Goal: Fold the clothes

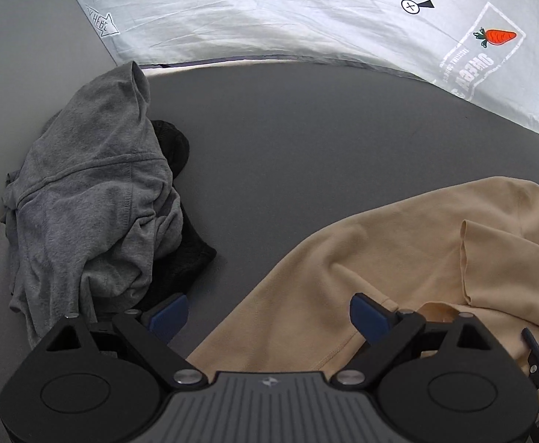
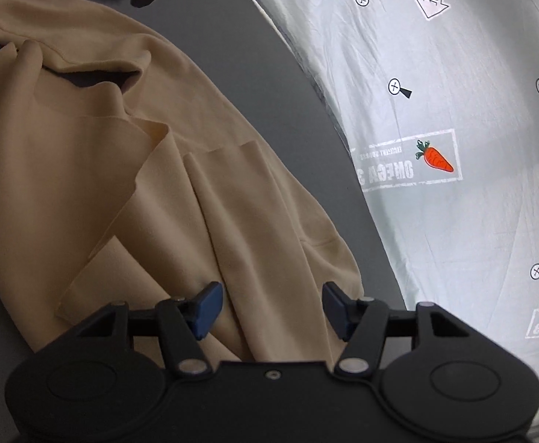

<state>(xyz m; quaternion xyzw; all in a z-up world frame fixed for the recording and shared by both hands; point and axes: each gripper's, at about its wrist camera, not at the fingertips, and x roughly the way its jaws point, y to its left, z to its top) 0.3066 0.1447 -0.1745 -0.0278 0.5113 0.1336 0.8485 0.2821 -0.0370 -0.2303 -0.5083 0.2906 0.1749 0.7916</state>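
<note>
A beige garment (image 2: 85, 170) lies crumpled and partly spread on the dark grey table (image 2: 269, 85), with loose folds across it. My right gripper (image 2: 273, 308) hovers over its near edge, open. A fold of the beige cloth runs beneath the gap, and the blue pads (image 2: 208, 308) do not press on it. In the left wrist view the same beige garment (image 1: 417, 258) fills the lower right. My left gripper (image 1: 269, 315) stands wide open above its left edge and the bare table (image 1: 287, 147), holding nothing.
A heap of grey clothing (image 1: 92, 203) sits at the left on top of a black garment (image 1: 188, 254). A pale sheet printed with carrots (image 1: 343, 18) borders the table's far side. A dark tool part (image 1: 535, 354) shows at the right edge.
</note>
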